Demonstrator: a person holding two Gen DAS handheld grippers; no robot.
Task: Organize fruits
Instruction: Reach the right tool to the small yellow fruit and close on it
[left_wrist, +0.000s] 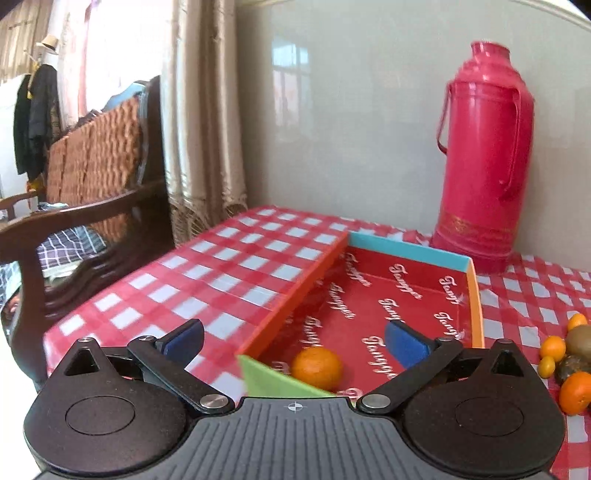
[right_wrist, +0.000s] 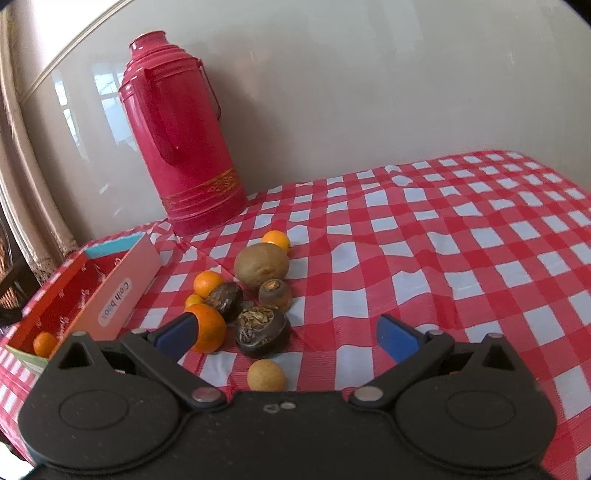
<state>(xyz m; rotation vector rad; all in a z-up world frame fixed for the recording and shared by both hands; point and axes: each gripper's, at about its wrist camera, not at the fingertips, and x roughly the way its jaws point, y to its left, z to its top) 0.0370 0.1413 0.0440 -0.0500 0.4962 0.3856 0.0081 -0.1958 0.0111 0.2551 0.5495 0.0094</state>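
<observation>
A shallow red box (left_wrist: 406, 295) with orange and blue walls lies on the checked tablecloth; one orange (left_wrist: 317, 368) sits in its near corner. My left gripper (left_wrist: 295, 341) is open and empty above that corner. In the right wrist view the box (right_wrist: 66, 291) is at the left with the orange (right_wrist: 44, 343) inside. A pile of fruit lies on the cloth: a kiwi (right_wrist: 261, 264), several small oranges (right_wrist: 208, 283), dark round fruits (right_wrist: 263, 326) and a pale round one (right_wrist: 266, 375). My right gripper (right_wrist: 286, 334) is open over the pile, its left finger beside an orange (right_wrist: 210, 326).
A tall pink thermos (left_wrist: 484, 158) stands against the wall behind the box; it also shows in the right wrist view (right_wrist: 181, 129). A wooden chair (left_wrist: 92, 192) and a curtain (left_wrist: 199, 122) are left of the table. The fruit pile shows at the left wrist view's right edge (left_wrist: 569, 365).
</observation>
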